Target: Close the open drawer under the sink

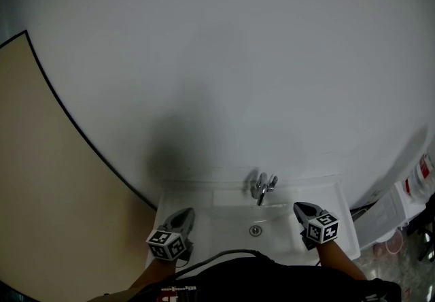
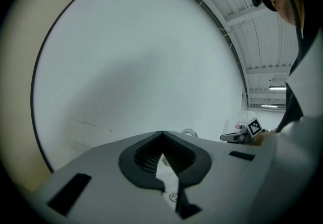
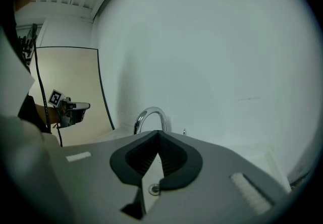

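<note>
The left claw (image 2: 162, 133) is pressing its two jaws together, tips meeting, and is pinching nothing. It is hovering over the left side of the sink (image 1: 224, 220), pointing away from the person toward the wall (image 1: 238, 56) behind the sink and tipping only slightly downward. Its marker cube (image 1: 166, 244) is riding at the near end, over the sink's front left corner. The left forearm (image 1: 144, 285) is reaching in from just outside that corner.

The right claw (image 3: 158, 132) is likewise pressing its jaws together with nothing pinched between them. It is hovering over the right side of the sink, pointing toward the same wall and dipping a little toward the sink's back ledge. Its marker cube (image 1: 322, 227) is sitting above the sink's right rim, with the right forearm (image 1: 342, 265) coming in from the front right corner. The two claws are holding roughly level with each other, well apart, one on each side of the basin.

Between them, at the back of the sink, the curved chrome faucet (image 1: 262, 188) is standing upright, and the drain (image 1: 255, 230) is showing in the middle of the basin. The person's dark clothing (image 1: 258, 280) is covering the sink's front edge in the head view. The drawer, set under the sink, is hidden in all three views. Left of the sink, a beige panel (image 1: 47, 178) is meeting the white wall along a dark line.
</note>
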